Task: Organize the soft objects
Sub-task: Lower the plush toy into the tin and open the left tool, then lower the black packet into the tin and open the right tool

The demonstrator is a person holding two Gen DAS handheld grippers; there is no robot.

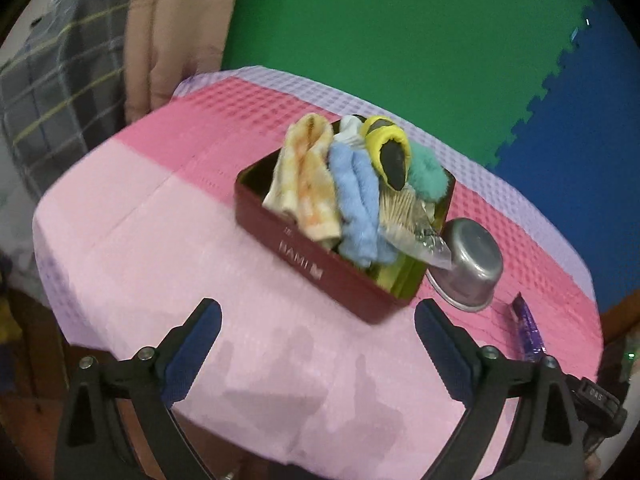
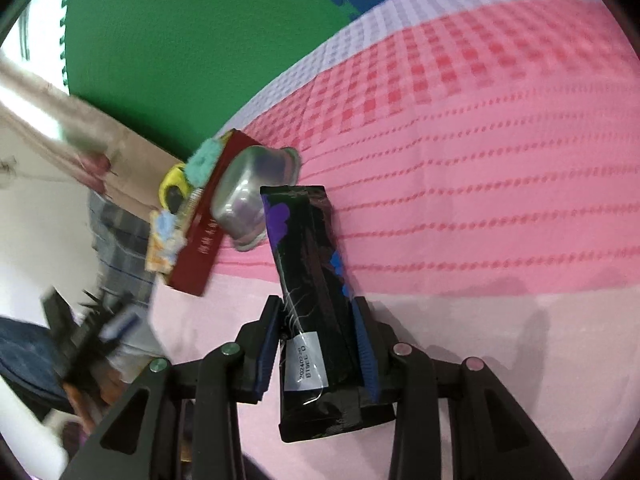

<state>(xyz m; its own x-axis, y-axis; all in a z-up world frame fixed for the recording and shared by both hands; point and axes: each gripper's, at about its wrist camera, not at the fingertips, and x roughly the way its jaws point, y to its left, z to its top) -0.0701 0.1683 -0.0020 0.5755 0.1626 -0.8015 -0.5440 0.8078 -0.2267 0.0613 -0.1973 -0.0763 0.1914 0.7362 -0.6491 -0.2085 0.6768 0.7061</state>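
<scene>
A dark red tin box (image 1: pixel 316 268) stands on the pink cloth-covered table (image 1: pixel 140 240). It is stuffed with soft things: an orange-white cloth (image 1: pixel 304 184), a blue fluffy cloth (image 1: pixel 358 208), a yellow and black plush (image 1: pixel 390 152), a teal fluffy piece (image 1: pixel 428 176). My left gripper (image 1: pixel 318 332) is open and empty, short of the box. My right gripper (image 2: pixel 318 340) is shut on a black and purple packet (image 2: pixel 308 280), which also shows in the left wrist view (image 1: pixel 530 328). The box (image 2: pixel 204 240) lies to the left of the packet.
An upturned steel bowl (image 1: pixel 468 264) lies against the box's right end, also visible in the right wrist view (image 2: pixel 248 196). A plastic bag of sticks (image 1: pixel 416 232) hangs out of the box. Green and blue foam floor mats (image 1: pixel 400 32) lie beyond the table edge.
</scene>
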